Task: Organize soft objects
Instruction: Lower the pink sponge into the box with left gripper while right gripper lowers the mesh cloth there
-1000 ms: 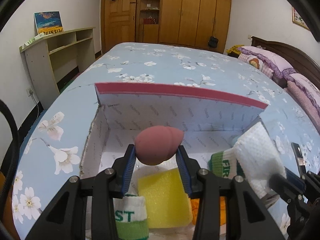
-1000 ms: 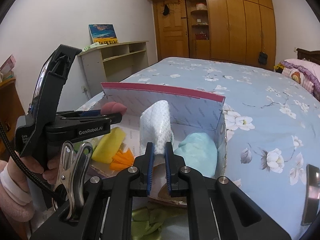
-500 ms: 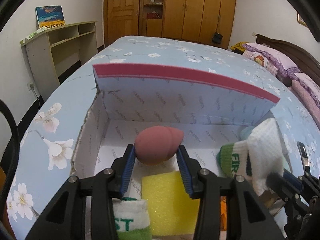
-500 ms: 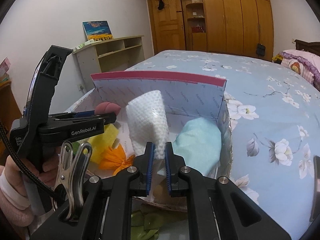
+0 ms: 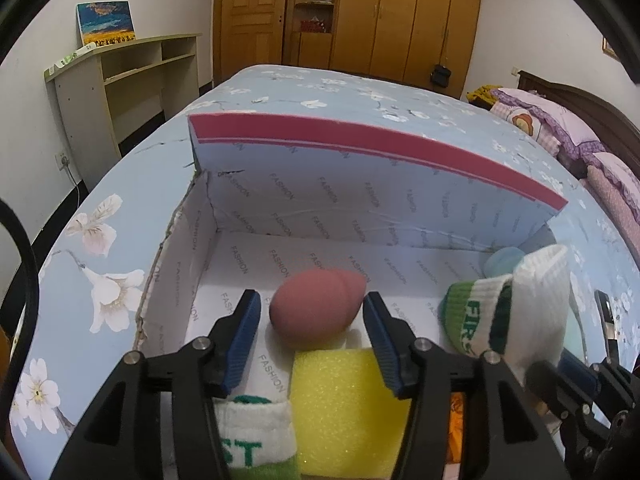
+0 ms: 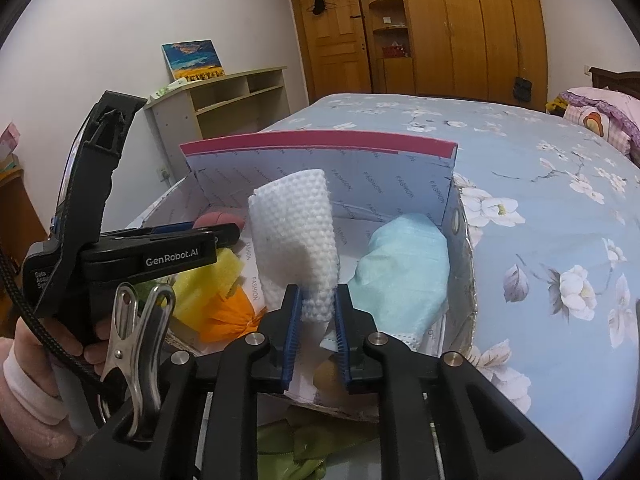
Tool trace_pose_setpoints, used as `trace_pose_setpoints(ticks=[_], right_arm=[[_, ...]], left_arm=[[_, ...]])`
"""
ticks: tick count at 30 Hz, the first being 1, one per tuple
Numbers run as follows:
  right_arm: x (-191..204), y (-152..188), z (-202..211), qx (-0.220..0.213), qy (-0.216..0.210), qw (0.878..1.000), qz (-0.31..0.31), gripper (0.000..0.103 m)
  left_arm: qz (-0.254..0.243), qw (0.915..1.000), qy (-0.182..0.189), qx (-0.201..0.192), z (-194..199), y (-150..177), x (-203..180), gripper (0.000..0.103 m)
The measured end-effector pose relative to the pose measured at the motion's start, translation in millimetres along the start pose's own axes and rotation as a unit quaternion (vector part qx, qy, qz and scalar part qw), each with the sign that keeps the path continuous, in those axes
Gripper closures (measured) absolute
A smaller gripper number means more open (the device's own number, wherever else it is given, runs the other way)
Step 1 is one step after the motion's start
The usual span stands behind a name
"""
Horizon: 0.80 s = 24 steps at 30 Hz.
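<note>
Floral bed (image 5: 132, 216), open box (image 5: 372, 148), left gripper (image 5: 312, 328) opening (pink sponge (image 5: 316, 308) loose between), right gripper (image 6: 316, 320) opening around white cloth (image 6: 296, 236)

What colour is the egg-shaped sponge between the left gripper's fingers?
Dusty pink egg-shaped sponge; clearest in the left wrist view.

A blue floral bedspread (image 5: 328, 92) covers the bed; pink and purple pillows (image 5: 548, 128) pile up at the dark headboard (image 5: 592, 100); wooden wardrobes (image 6: 460, 28) line the far wall; a pale shelf unit (image 5: 120, 80) stands beside the bed, a painting (image 5: 106, 22) propped on top.
</note>
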State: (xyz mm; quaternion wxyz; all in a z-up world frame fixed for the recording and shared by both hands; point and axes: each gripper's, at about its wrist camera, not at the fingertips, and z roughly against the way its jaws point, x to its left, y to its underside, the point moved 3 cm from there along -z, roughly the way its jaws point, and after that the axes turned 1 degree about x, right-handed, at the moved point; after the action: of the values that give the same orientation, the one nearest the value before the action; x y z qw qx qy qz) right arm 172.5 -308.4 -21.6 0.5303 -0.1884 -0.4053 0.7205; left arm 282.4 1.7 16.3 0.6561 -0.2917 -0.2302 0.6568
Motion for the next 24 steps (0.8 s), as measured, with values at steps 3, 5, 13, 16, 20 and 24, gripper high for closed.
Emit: trace_pose_setpoints(ticks=[3, 5, 13, 16, 20, 24], right_arm=[[1.6, 0.2, 0.4, -0.001, 0.0, 1.0, 0.0, 0.08], [2.7, 0.5, 1.7, -0.004, 0.001, 1.0, 0.002, 0.075], [1.7, -1.3, 17.1, -0.02, 0.002, 1.0, -0.002, 0.064], [0.8, -0.6, 25.0, -0.025, 0.006, 1.0, -0.002, 0.063], [-0.7, -0.3, 33.1, -0.027, 0.01, 1.0, -0.007, 0.063], [0.6, -0.7, 45.7, -0.032, 0.012, 0.999, -0.007, 0.063]], left_arm=[[-0.002, 1.0, -0.003, -0.001, 2.2, -0.2, 0.1, 0.045], [-0.004, 1.0, -0.006, -0.004, 5.6, 0.2, -0.7, 0.044], [-0.005, 0.9998, -0.005, -0.018, 30.3, 1.8, -3.2, 0.036], [-0.012, 0.9996, -0.002, -0.025, 40.8, 2.8, -4.9, 0.033], [-0.017, 0.9995, 0.002, -0.025, 53.6, 6.2, -7.1, 0.033], [-0.017, 0.9994, 0.007, -0.03, 70.3, 9.2, -7.3, 0.033]])
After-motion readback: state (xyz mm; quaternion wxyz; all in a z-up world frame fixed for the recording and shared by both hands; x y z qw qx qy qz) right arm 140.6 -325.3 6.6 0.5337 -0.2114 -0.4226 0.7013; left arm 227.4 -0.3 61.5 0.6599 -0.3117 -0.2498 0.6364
